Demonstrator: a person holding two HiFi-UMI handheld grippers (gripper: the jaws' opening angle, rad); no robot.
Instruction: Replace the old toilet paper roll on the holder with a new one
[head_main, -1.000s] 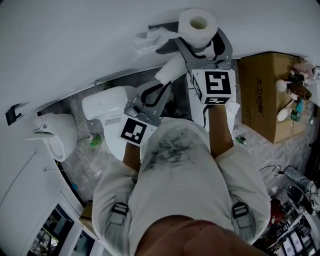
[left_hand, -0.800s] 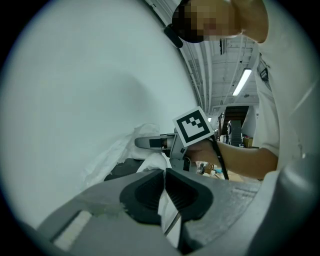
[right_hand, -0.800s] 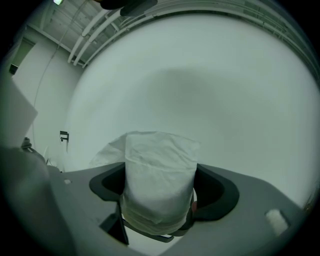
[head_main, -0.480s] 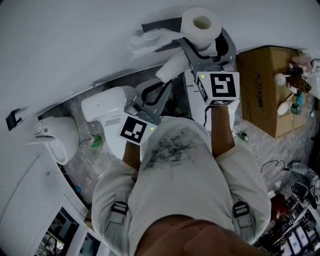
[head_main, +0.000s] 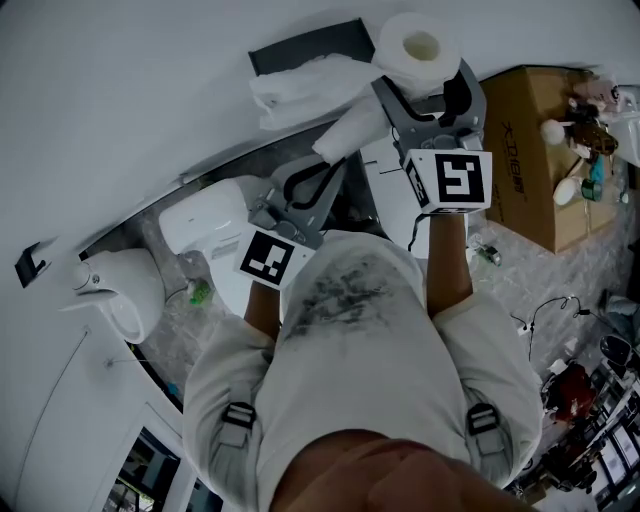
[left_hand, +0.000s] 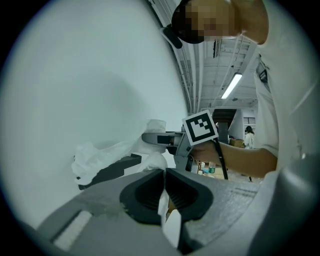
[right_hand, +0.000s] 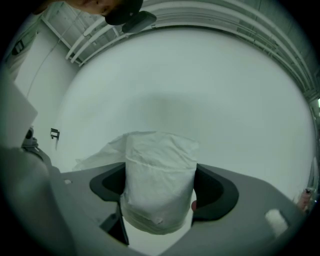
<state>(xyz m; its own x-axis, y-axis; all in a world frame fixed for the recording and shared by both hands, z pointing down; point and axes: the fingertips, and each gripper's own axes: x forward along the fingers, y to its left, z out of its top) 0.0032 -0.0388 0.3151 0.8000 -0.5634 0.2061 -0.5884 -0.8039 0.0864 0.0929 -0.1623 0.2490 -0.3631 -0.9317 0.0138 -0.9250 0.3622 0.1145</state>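
A full white toilet roll (head_main: 420, 48) stands upright between the pads of my right gripper (head_main: 425, 85), close to the white wall; in the right gripper view the roll (right_hand: 159, 175) fills the jaws. My left gripper (head_main: 328, 168) is shut on the thin wall of the old roll (head_main: 350, 128), a slim white tube that sticks out ahead of it. A strip of paper and brown core shows between its pads (left_hand: 145, 192). The dark holder (head_main: 305, 48) is on the wall just left of the new roll, with loose white tissue (head_main: 300, 85) draped over it.
A white toilet (head_main: 205, 215) and a second white fixture (head_main: 125, 290) stand below left by the wall. A cardboard box (head_main: 530, 150) with small items on top is at the right. A small hook (head_main: 28, 262) sits on the wall at far left.
My right gripper has carried the new roll to the right along the wall. The holder and its draped tissue show more fully. The left gripper has shifted only slightly, the old roll still in it.
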